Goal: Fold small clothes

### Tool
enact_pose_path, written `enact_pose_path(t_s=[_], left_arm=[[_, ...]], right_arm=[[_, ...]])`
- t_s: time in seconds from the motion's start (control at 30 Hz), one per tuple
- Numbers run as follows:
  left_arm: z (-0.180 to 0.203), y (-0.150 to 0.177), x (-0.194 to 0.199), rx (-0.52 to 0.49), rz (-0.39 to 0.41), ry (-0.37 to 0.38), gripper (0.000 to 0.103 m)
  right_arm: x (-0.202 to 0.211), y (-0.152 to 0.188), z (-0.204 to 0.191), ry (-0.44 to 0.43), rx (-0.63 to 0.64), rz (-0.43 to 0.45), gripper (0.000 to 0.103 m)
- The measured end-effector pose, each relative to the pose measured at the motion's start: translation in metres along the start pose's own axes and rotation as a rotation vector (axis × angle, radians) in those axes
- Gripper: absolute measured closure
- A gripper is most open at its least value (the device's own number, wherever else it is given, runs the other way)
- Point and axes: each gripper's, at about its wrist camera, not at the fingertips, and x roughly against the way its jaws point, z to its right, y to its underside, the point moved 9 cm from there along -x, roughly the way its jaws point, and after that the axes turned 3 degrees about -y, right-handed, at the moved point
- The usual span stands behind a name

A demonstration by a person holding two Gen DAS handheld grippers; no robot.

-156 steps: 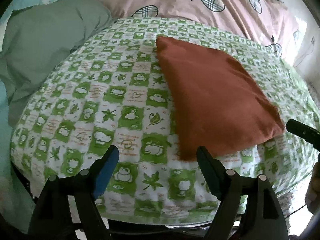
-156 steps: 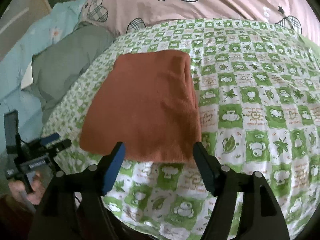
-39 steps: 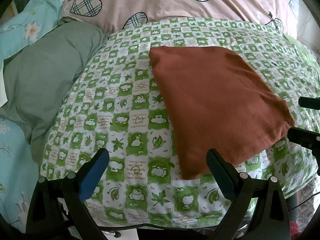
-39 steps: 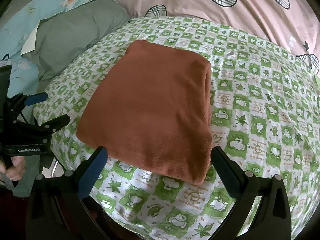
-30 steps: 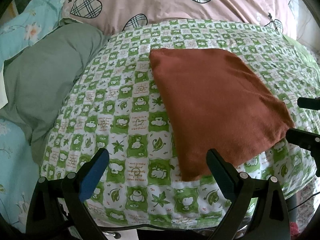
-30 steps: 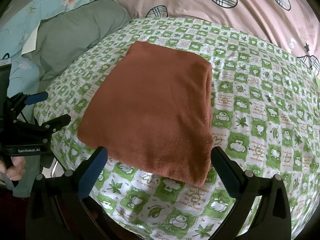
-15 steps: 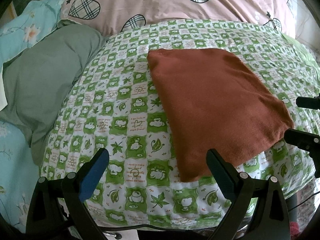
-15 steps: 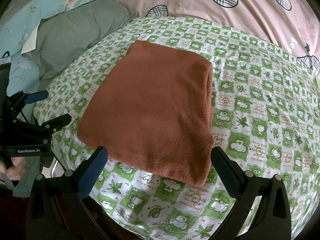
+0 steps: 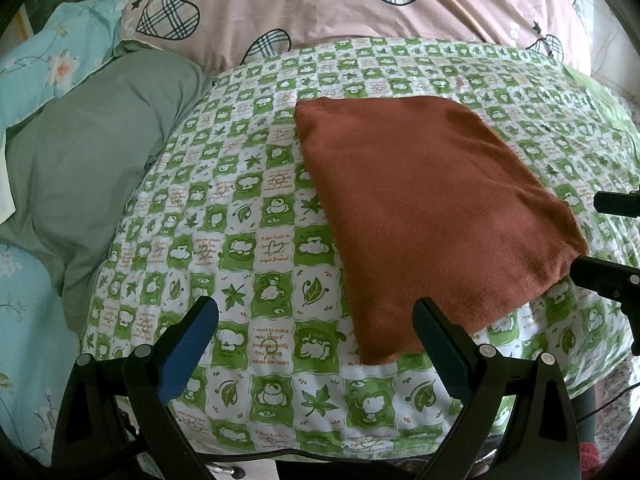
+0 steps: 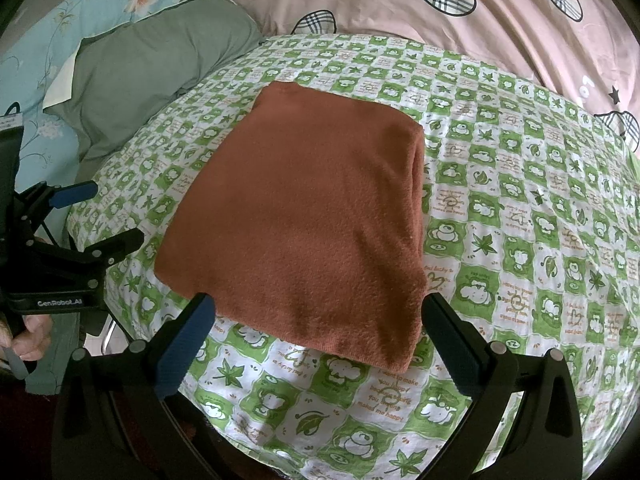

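A rust-brown garment (image 9: 428,208) lies folded into a flat rectangle on the green-and-white checked cover (image 9: 240,248). It also shows in the right wrist view (image 10: 304,224), its thick folded edge to the right. My left gripper (image 9: 316,320) is open and empty, above the cover just left of the garment's near corner. My right gripper (image 10: 320,320) is open and empty, its jaws wide apart on either side of the garment's near edge. The right gripper's fingers (image 9: 604,280) show at the right edge of the left wrist view. The left gripper (image 10: 96,216) shows at the left of the right wrist view.
A grey-green pillow (image 9: 84,184) lies left of the cover. A pink quilt with plaid hearts (image 9: 360,4) rises behind it. Light-blue floral bedding (image 9: 52,60) lies at far left. The cover's near edge (image 9: 320,444) drops off just ahead of the grippers.
Over five seconds both grippers have backed away from the folded garment and opened wider. In the last second nothing has visibly moved.
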Motion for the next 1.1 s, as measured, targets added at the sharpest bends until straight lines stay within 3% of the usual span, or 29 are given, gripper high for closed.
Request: enact_pose_path(t_s=[0.6,1.1], left_arm=[[0.001,-0.005,-0.005,-0.016,0.004,0.003,0.005],[-0.005,-0.036,-0.027,0.023,0.017,0.017,0.005]], right_arm=[[-0.002,-0.004,0.004,-0.008,0.001,0.001,0.0],[-0.02,-0.031,0.022,-0.026,-0.039,0.016,0.0]])
